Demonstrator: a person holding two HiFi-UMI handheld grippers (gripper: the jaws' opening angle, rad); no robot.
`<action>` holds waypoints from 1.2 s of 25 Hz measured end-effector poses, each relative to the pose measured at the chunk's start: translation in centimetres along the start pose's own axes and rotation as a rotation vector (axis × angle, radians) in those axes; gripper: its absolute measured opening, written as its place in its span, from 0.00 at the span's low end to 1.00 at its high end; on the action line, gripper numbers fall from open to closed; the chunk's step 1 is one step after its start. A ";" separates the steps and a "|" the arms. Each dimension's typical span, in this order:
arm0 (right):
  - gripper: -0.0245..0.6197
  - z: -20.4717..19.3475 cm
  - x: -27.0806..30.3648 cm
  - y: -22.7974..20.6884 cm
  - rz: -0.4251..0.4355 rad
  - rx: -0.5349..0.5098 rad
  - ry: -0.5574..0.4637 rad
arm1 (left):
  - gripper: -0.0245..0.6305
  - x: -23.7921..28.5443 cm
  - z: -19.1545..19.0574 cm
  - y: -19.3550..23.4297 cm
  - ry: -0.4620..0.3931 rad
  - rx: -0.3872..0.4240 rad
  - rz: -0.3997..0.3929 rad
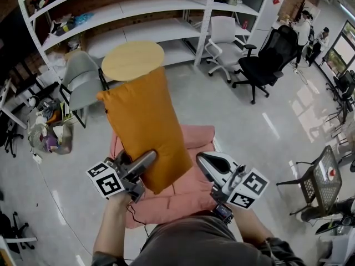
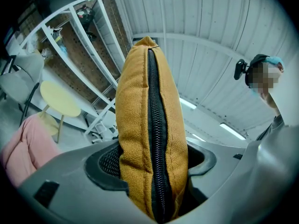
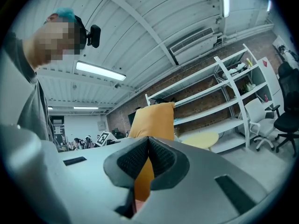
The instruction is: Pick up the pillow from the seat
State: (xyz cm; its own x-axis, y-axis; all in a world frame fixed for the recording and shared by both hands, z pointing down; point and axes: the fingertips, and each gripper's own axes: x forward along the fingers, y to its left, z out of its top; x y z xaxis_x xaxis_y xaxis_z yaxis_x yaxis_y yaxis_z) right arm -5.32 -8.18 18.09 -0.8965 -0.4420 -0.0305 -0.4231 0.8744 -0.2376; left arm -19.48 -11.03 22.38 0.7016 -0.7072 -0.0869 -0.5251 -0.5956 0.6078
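With left gripper [image 1: 143, 162], pinches pillow [image 1: 145, 121] by its zippered bottom edge, jaws well apart round the thick seam, holds it upright over pink seat [image 1: 194, 190], carries right gripper [image 1: 206, 162] shut and empty just beside pillow's right edge, open floor [image 1: 249, 132] ahead and right.

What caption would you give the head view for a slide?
Left gripper clamps the orange pillow, held up over the pink seat; right gripper empty alongside.
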 end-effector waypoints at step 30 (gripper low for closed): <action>0.06 -0.9 -0.5 -1.2 0.013 0.011 0.040 | 0.56 1.3 -2.0 0.7 0.045 -0.011 0.030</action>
State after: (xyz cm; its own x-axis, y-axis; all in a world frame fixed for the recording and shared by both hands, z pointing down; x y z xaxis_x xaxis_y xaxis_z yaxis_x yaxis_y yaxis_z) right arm -4.50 -8.86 19.31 -0.9065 -0.4221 0.0050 -0.4100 0.8777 -0.2481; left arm -18.02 -11.62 24.28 0.7067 -0.7067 -0.0330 -0.5411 -0.5700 0.6183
